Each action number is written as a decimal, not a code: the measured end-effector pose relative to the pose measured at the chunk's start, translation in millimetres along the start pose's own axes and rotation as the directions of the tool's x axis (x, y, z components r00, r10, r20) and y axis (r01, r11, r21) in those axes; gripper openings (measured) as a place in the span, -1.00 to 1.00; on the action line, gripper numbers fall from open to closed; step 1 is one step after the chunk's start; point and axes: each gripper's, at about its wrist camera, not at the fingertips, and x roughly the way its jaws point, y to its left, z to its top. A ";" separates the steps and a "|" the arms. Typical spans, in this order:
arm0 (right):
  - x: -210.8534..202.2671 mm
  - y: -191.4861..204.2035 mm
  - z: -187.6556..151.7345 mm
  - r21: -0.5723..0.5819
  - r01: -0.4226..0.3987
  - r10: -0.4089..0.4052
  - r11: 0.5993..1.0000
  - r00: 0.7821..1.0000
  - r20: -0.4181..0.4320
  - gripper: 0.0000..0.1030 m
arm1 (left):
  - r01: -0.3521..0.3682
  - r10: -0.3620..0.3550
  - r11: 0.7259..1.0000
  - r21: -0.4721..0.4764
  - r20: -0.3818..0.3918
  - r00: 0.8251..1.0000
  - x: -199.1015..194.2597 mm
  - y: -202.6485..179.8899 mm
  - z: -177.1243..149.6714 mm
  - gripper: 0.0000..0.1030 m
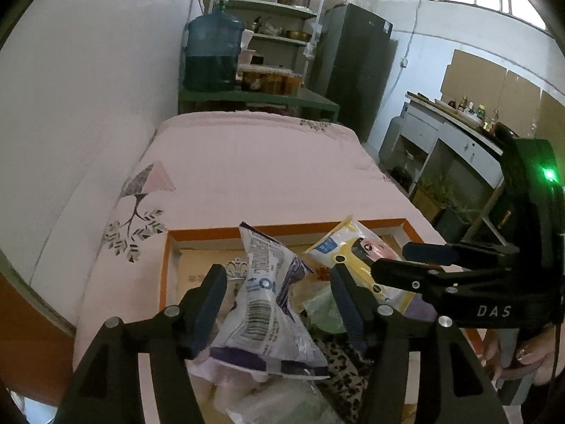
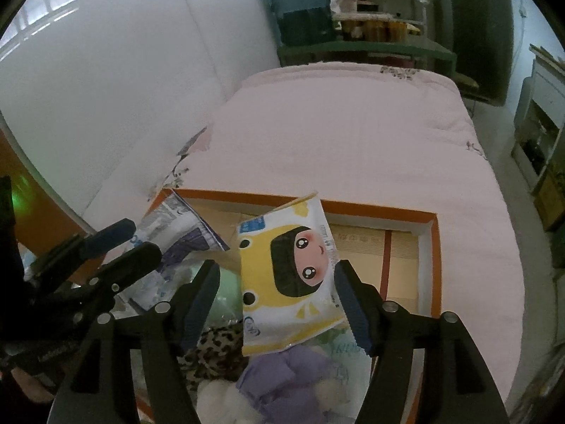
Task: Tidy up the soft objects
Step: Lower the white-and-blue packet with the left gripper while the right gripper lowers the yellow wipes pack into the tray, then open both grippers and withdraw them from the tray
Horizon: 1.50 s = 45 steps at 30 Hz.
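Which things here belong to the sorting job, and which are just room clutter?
Job:
- orange-rimmed box
- purple-and-white packet, between the open left tongs
- yellow cartoon packet, between the open right tongs
- leopard-print cloth
- lilac cloth

Lying about:
- water jug
- shelf rack
- dark fridge

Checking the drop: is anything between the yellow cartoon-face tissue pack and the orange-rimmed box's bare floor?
Nothing visible does: the yellow cartoon-face tissue pack stands between the open right gripper fingers, with bare floor in the orange-rimmed box beside it.
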 end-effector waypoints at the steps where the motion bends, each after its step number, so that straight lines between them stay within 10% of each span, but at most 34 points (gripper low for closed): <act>1: -2.6 0.6 -0.7 0.000 0.001 -0.001 1.000 1.000 0.009 0.34 | -0.002 0.002 1.000 0.000 0.005 1.000 -2.2 0.3 0.1 0.19; 45: -101.1 44.8 -41.4 -0.031 0.011 -0.007 0.999 0.992 0.127 0.38 | 0.019 -0.022 0.999 0.027 0.120 0.993 -104.6 -33.4 -15.1 0.19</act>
